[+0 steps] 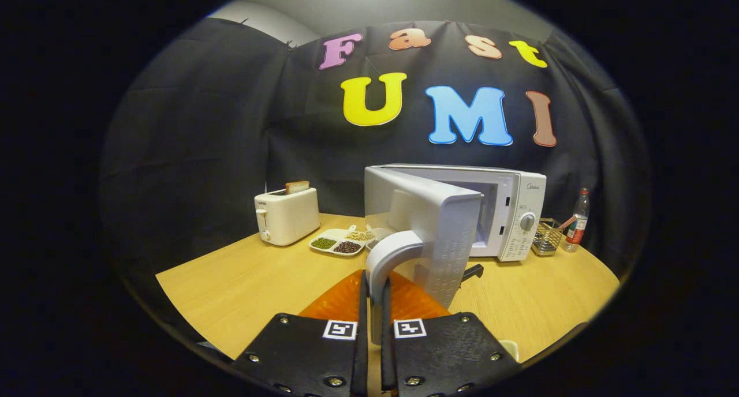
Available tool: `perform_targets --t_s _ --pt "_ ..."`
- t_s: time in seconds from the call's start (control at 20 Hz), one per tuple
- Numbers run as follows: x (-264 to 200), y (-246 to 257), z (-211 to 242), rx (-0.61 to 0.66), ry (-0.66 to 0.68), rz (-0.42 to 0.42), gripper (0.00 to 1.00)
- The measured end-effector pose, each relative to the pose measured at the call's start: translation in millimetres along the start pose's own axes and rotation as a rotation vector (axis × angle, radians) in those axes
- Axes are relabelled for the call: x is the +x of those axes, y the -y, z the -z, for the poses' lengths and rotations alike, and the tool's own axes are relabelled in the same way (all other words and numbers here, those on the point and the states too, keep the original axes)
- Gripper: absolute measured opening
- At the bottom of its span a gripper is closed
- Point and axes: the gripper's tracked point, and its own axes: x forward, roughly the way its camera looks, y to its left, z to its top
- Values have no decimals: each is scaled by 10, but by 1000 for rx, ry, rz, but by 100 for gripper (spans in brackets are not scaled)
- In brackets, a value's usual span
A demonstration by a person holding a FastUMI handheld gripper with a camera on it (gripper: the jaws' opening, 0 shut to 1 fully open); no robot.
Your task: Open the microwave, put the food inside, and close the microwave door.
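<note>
The microwave (pixel 508 212) stands at the table's (pixel 242 281) far right, its door (pixel 427 224) swung wide toward me. My gripper (pixel 375 304) is pinched onto the door handle (pixel 389 255). Opening looks done; next I'd let go and fetch the food.

Toaster (pixel 287 215) left of microwave (pixel 508 212)

The camera rides on the gripper (pixel 374 304) and looks forward along its two fingers, low over the desk (pixel 242 281). It sits very close to the microwave door's handle (pixel 388 258), which the fingers close on. Past the open door (pixel 430 235), it faces the microwave (pixel 508 212) and the toaster (pixel 287 215) at the desk's far side, against the booth's wall.
</note>
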Motion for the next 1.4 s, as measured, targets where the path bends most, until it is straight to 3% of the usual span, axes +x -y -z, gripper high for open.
perform_targets --t_s 0.4,0.6,0.65,0.7,0.8,0.9,1.0,1.1,1.15,1.3,1.35,1.4 --pt "81 -771 -50 24 92 225 9" --pt "129 -921 -65 44 112 283 11" --pt "124 -926 -54 43 110 293 17" --pt "123 -943 -62 41 108 292 17" --pt "135 -964 -50 37 80 254 17" --pt "77 -893 -53 56 50 233 36" --pt "-14 -897 -103 77 44 174 41" --pt "-161 -978 -224 100 65 93 46" --pt "-254 -1005 -272 110 79 51 53" --pt "-576 -1183 -501 44 165 -153 59" --pt "-686 -1126 -508 17 177 -191 74" --pt "-755 -1009 -473 -11 170 -210 81"
